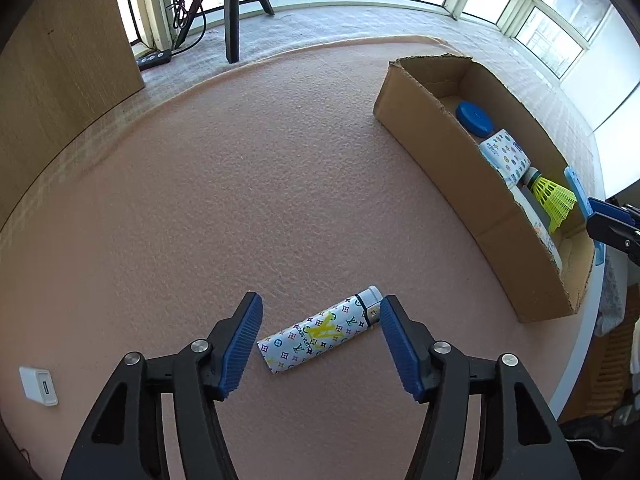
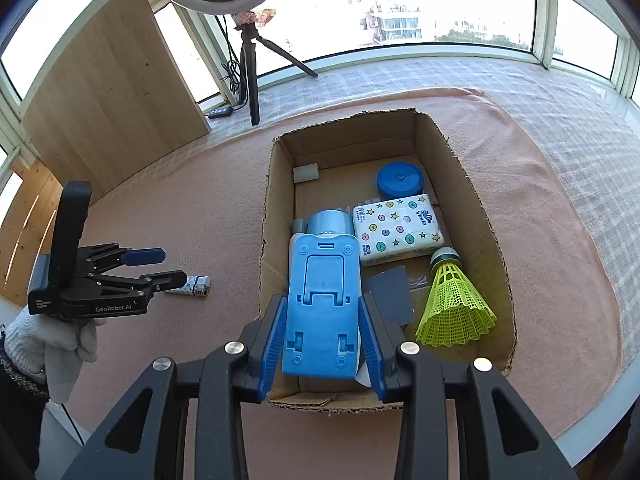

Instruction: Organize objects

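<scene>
Left gripper open over a lighter, right gripper clamped on a blue stand above the box.

The left gripper [image 1: 320, 340] hung over the pink cloth-covered table [image 1: 240, 200] with its jaws apart, and the patterned lighter [image 1: 320, 332] lay flat on the cloth between them; the right pad stood just beside its metal end, but I could not tell whether it touched. A white charger [image 1: 39, 385] lay at the near left. The right gripper [image 2: 323, 344] had its jaws clamped on the sides of a blue plastic stand [image 2: 322, 304], held over the near end of the cardboard box [image 2: 276, 200] at the right. In the box lay a yellow shuttlecock [image 2: 454, 304], a tissue pack [image 2: 398, 228], a round blue tin [image 2: 399, 180] and a tape roll [image 2: 330, 220]. A gloved hand [image 2: 52, 340] carried the left gripper.
</scene>
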Motion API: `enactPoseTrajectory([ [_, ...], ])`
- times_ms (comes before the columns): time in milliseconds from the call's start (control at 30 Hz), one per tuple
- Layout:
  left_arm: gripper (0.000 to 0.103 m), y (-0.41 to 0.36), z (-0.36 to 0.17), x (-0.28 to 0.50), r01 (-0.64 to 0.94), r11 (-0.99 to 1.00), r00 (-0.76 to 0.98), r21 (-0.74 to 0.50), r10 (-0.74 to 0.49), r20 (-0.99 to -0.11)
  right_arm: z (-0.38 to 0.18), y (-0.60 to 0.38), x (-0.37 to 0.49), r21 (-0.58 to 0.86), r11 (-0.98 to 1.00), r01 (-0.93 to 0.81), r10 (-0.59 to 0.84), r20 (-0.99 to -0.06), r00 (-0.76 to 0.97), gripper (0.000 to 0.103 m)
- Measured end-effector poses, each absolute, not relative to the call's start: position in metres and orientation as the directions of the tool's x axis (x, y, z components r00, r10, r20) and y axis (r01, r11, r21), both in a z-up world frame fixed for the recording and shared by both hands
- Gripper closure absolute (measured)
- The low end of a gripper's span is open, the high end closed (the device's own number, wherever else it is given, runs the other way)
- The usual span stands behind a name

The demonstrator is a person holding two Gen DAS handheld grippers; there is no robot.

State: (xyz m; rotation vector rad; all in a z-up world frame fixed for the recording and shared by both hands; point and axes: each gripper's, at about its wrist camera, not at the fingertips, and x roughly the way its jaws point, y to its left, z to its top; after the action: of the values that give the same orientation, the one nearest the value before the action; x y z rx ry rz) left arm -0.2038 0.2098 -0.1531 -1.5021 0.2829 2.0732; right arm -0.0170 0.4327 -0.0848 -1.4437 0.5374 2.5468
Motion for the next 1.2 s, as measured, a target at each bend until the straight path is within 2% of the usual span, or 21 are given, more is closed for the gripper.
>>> enactPoseTrajectory([
  [233, 0.039, 0.208, -0.165, -0.197, -0.609, -0.77, -0.146, -0.188, 0.342, -0.928, -0.086, 0.421, -0.022, 0.233, -0.925, -0.301, -0.049, -0.856, -0.514, 0.07],
  [367, 0.041, 0.213, -0.174, -0.188, -0.649, -0.752, -0.161, -0.115, 0.283, -0.946, -0.084, 0.416, -0.022, 0.234, -0.925, -0.298, -0.051, -0.856, -0.514, 0.07],
  [467, 0.058, 0.216, -0.176, -0.181, -0.667, -0.743, -0.192, -0.061, 0.25, -0.949, -0.084, 0.415, -0.021, 0.234, -0.925, -0.299, -0.051, -0.856, -0.514, 0.07],
  [567, 0.073, 0.215, -0.174, -0.18, -0.648, -0.755, -0.175, -0.1, 0.275, -0.946, -0.083, 0.414, -0.021, 0.234, -0.925, -0.3, -0.05, -0.856, -0.514, 0.07],
  [700, 0.075, 0.217, -0.173, -0.176, -0.624, -0.777, -0.204, -0.083, 0.265, -0.942, -0.082, 0.411, -0.019, 0.234, -0.923, -0.306, -0.045, -0.855, -0.517, 0.07],
  [900, 0.078, 0.214, -0.164, -0.176, -0.561, -0.815, -0.224, -0.143, 0.315, -0.922, -0.078, 0.415, -0.016, 0.226, -0.921, -0.317, -0.026, -0.849, -0.527, 0.07],
  [1200, 0.078, 0.234, -0.117, -0.195, -0.562, -0.81, -0.293, -0.167, 0.384, -0.876, -0.075, 0.437, -0.014, 0.215, -0.912, -0.35, 0.007, -0.845, -0.535, 0.07],
])
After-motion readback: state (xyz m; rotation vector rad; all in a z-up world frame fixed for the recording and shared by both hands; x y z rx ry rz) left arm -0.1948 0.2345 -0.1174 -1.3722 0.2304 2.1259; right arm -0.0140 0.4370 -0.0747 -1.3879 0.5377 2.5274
